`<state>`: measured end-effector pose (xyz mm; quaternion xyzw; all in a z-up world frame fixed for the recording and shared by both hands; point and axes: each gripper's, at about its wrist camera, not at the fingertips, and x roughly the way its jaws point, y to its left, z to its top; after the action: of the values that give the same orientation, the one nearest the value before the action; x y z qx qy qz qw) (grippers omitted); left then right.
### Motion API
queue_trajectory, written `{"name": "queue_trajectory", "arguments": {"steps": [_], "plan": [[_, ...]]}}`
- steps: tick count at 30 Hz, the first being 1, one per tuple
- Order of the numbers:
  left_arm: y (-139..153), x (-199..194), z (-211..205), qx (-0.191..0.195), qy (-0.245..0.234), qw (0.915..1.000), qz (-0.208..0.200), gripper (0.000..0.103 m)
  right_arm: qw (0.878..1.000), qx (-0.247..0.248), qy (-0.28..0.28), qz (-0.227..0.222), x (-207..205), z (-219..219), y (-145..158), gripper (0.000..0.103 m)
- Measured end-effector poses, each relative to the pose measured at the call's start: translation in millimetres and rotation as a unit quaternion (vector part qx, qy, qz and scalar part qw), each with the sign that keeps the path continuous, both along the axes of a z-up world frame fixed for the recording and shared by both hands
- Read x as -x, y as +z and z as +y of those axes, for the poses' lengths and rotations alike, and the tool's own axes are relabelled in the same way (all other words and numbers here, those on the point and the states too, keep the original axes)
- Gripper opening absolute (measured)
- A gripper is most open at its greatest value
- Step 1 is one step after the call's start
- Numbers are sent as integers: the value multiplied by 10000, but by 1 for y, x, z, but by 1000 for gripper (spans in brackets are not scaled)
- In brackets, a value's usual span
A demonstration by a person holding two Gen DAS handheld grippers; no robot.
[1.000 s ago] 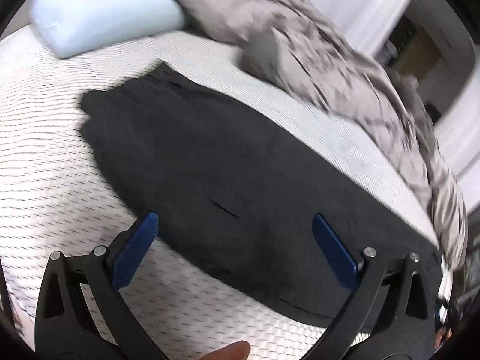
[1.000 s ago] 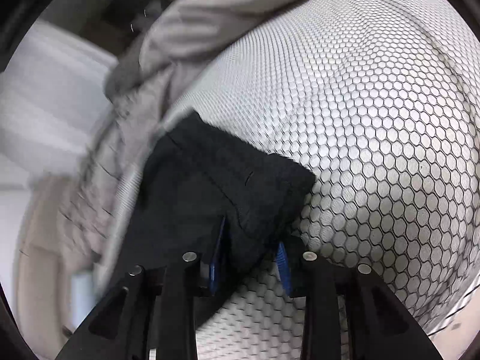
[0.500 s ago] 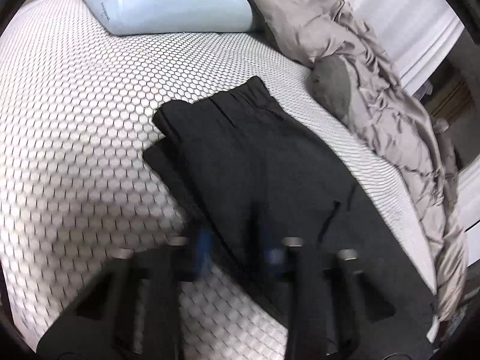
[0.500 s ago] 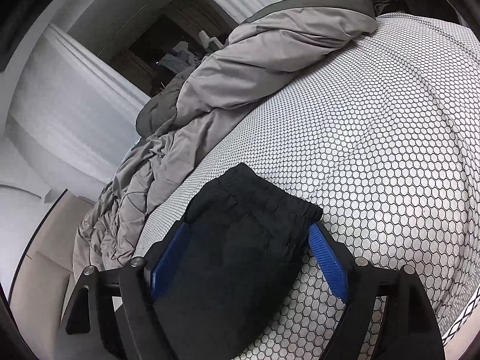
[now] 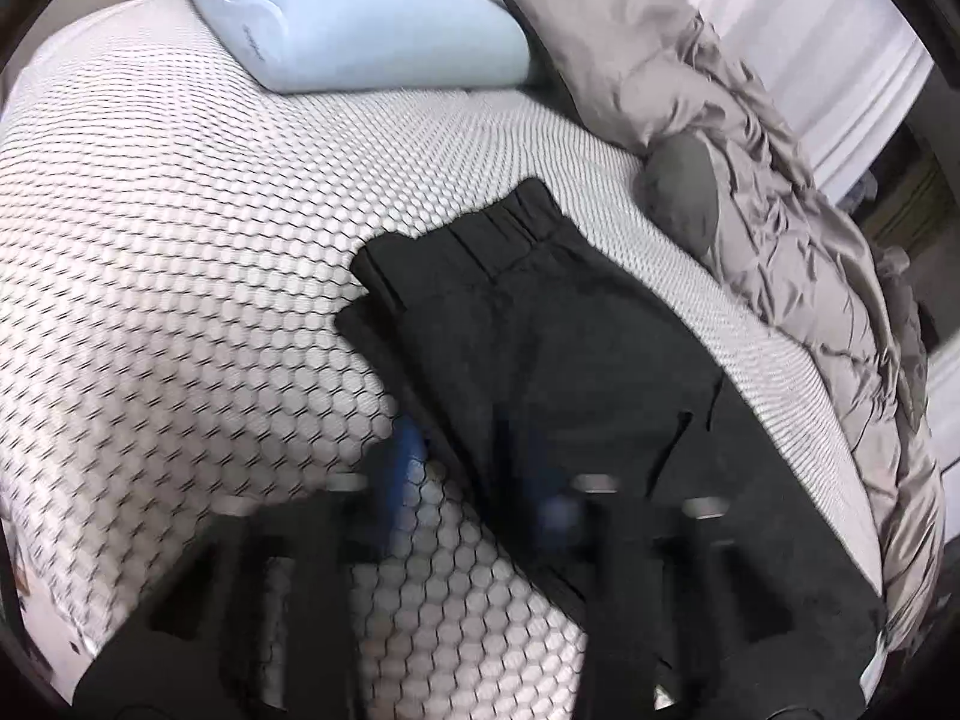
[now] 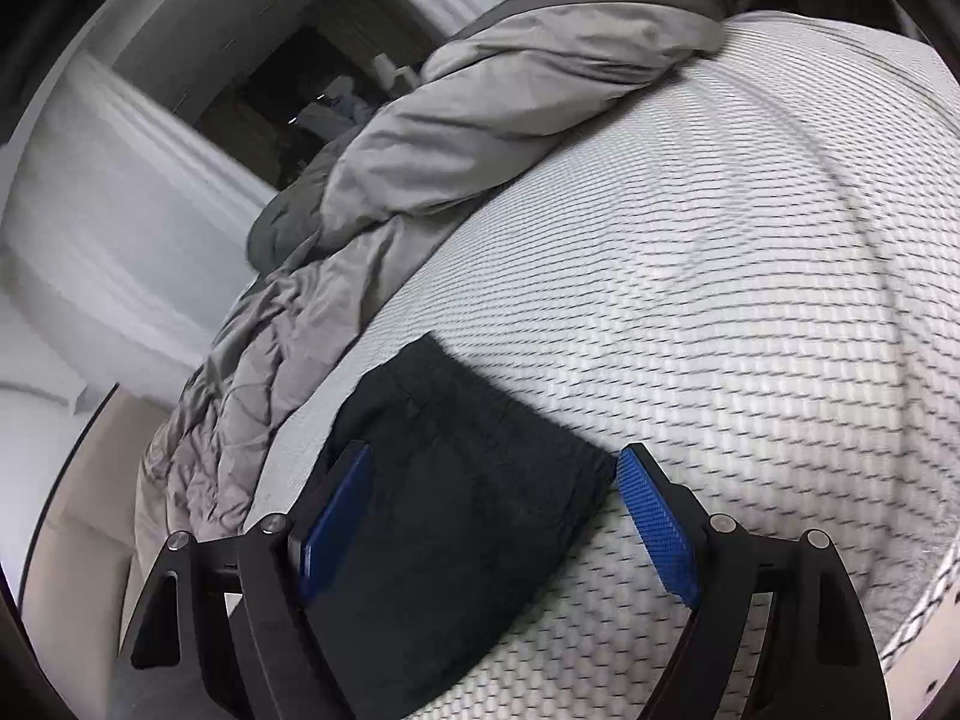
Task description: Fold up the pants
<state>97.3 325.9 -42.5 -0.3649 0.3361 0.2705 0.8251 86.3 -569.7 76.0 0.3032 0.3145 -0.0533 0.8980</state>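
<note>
Mostly bed, left wrist view: a mattress (image 5: pixel 180 252) in white cover with a dark honeycomb print fills the frame; a pale blue pillow (image 5: pixel 360 18) lies at its far end, a rumpled grey duvet (image 5: pixel 780 228) is heaped along the right side, and white panelled walls stand behind
Pants, left wrist view: black pants (image 5: pixel 552 360) lie on the mattress, folded lengthwise, gathered waistband at the far end, a lower layer peeking out along the left edge
Left gripper: the left gripper (image 5: pixel 480 498) is motion-blurred; its blue pads sit close together at the near left edge of the pants, one over the bare cover, the other over the fabric; whether they pinch cloth I cannot tell
Room, right wrist view: the same honeycomb cover curves away right, the grey duvet piled at the upper left, white trim and a dark opening beyond
Pants, right wrist view: a black folded end lies flat, its far corner toward the duvet
Right gripper: the right gripper (image 6: pixel 498 516) has its fingers spread wide, released, with the pants' end between the blue pads (image 6: pixel 657 534), held by neither
</note>
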Motion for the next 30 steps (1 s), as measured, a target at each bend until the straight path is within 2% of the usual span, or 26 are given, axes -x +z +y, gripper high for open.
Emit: {"name": "queue_trajectory", "arguments": {"steps": [1, 3, 4, 6, 7, 8, 9, 11, 12, 14, 15, 16, 17, 18, 20, 21, 22, 23, 24, 26, 30], "plan": [[5, 4, -1, 30, 103, 9999, -128, 61, 9999, -72, -46, 78, 0, -5, -3, 84], [16, 12, -5, 16, 211, 9991, -366, 70, 9991, -315, 16, 282, -6, -14, -15, 84], [21, 12, -8, -7, 182, 9990, -416, 78, 9976, -600, 138, 307, -11, -17, -24, 84], [26, 10, -15, -15, 46, 9988, -480, 82, 9939, -1023, 347, 231, -21, -17, -36, 78], [27, 8, -19, -6, -20, 9989, -470, 82, 9931, -1041, 474, 259, -27, -14, -38, 47], [28, 3, -24, 14, -117, 9990, -431, 83, 9947, -808, 504, 375, -34, -7, -38, 17], [28, 1, -28, 28, -192, 9990, -410, 83, 9965, -601, 484, 316, -33, 0, -32, 16], [29, -8, -38, 21, -340, 9989, -336, 85, 9969, -293, 709, -180, -22, 15, -9, 14], [30, -11, -43, -40, -386, 9989, -280, 85, 9950, -201, 882, -412, -14, 23, 4, 13], [35, -15, -56, -179, -573, 9979, -255, 88, 9936, 83, 1021, -468, -6, 27, 12, 14], [37, -17, -63, -256, -674, 9970, -263, 89, 9952, 239, 910, -258, -8, 23, 6, 14], [40, -21, -70, -339, -778, 9960, -268, 90, 9964, 387, 742, 133, -13, 17, -6, 15], [42, -24, -78, -435, -904, 9946, -250, 90, 9924, 508, 630, 927, -24, 7, -32, 20], [45, -26, -84, -488, -993, 9936, -238, 90, 9895, 398, 647, 1229, -29, 1, -45, 20], [51, -30, -100, -596, -1218, 9904, -252, 90, 9932, 56, 711, 920, -24, -9, -39, 23], [55, -34, -111, -670, -1344, 9883, -275, 91, 9948, 125, 650, 781, -19, -10, -31, 27], [59, -37, -120, -738, -1437, 9864, -303, 96, 9966, 306, 458, 614, -13, -11, -21, 41], [62, -39, -131, -811, -1533, 9843, -340, 102, 9979, 506, 213, 353, -7, -13, -11, 62], [65, -42, -143, -875, -1665, 9814, -395, 102, 9981, 574, 150, 166, -5, -13, -4, 68], [66, -49, -165, -943, -1938, 9756, -407, 102, 9974, 566, 436, -73, -20, -12, 7, 68], [56, -73, -197, -792, -2410, 9668, -297, 102, 9876, 611, 1412, 321, -79, 7, 8, 68]]}}
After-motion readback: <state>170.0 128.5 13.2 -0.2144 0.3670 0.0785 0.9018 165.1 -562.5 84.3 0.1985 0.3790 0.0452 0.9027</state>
